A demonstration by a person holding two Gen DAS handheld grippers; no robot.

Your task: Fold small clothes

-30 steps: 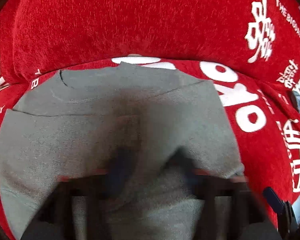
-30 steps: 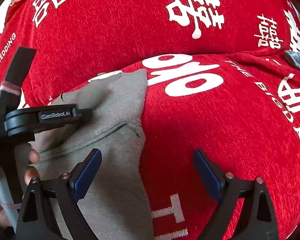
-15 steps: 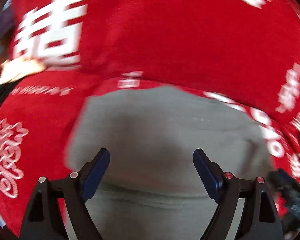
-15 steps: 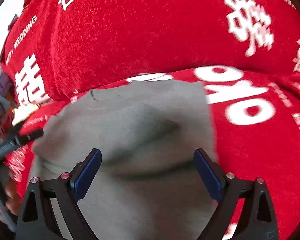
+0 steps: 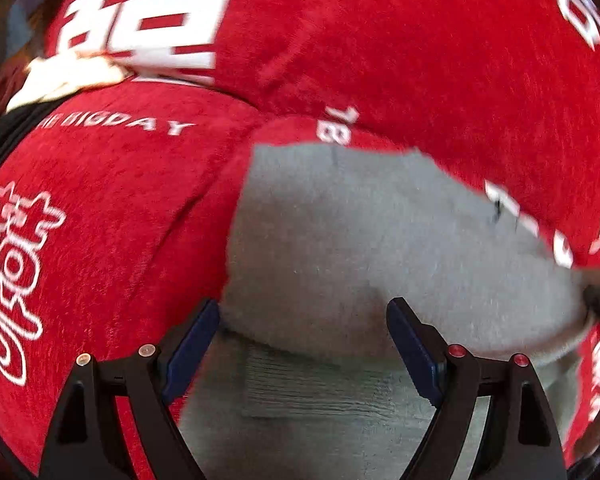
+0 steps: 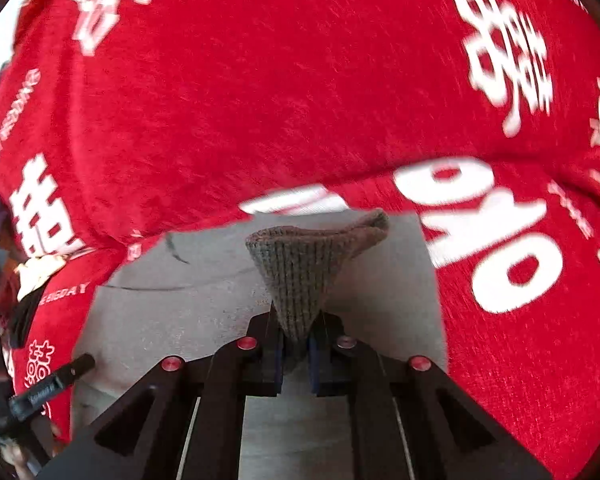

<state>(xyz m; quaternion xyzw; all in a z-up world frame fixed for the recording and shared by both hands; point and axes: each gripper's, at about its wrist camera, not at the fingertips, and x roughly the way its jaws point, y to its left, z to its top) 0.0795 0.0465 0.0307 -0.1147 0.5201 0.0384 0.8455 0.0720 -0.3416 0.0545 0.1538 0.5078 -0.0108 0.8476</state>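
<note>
A grey knit garment (image 5: 380,240) lies flat on a red cover (image 5: 100,220) with white lettering. My left gripper (image 5: 300,320) hovers over the garment's left part. Its jaws are opening, with only flat cloth below them and nothing gripped. In the right wrist view the same garment (image 6: 172,320) fills the lower middle. My right gripper (image 6: 296,352) is closing on a pinched-up fold of knit (image 6: 300,272), which stands up as a cone between the blue pads. The left gripper's black body (image 6: 40,392) shows at the lower left edge there.
The red cover (image 6: 260,100) rises into a padded backrest behind the garment. A pale crumpled object (image 5: 60,76) and dark items lie at the far left edge of the seat. Red seat surface extends to both sides of the garment.
My right gripper went from wide open to shut on a raised fold of the grey garment. My left gripper slid left across the garment towards its left edge, staying open.
</note>
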